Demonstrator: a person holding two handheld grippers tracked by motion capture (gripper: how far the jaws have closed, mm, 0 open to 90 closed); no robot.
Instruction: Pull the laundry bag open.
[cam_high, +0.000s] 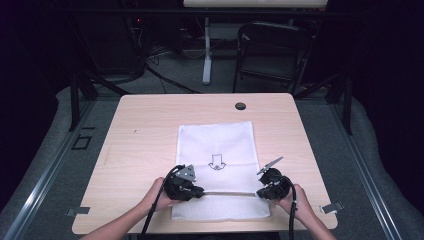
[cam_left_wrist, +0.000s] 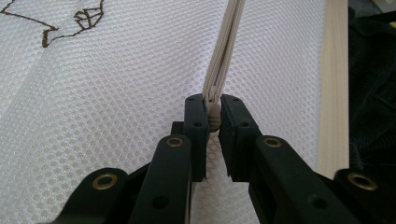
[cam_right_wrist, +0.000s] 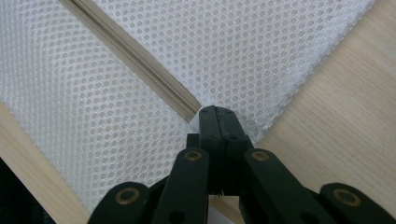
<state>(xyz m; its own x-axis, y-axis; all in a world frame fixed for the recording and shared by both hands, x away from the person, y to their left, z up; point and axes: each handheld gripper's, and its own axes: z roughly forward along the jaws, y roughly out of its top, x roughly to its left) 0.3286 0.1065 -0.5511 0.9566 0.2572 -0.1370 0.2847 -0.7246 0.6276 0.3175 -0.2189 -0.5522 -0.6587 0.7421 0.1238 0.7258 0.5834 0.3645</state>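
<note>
A white mesh laundry bag (cam_high: 216, 150) lies flat on the wooden table (cam_high: 145, 130), its zipper (cam_high: 227, 192) running across the near end from 9 o'clock to 3 o'clock in the high view. The left gripper (cam_high: 199, 191) is at the 9 o'clock end of the zipper, jaws nearly shut and clamped on the zipper pull (cam_left_wrist: 214, 116). The right gripper (cam_high: 261, 193) is at the 3 o'clock end, jaws fully shut, pinching the bag fabric at the end of the zipper tape (cam_right_wrist: 133, 55). The zipper's long axis lies straight between the two grippers. Judged from this layout, travel of the pull must follow that axis toward 3 o'clock, with the right gripper anchoring the bag.
</note>
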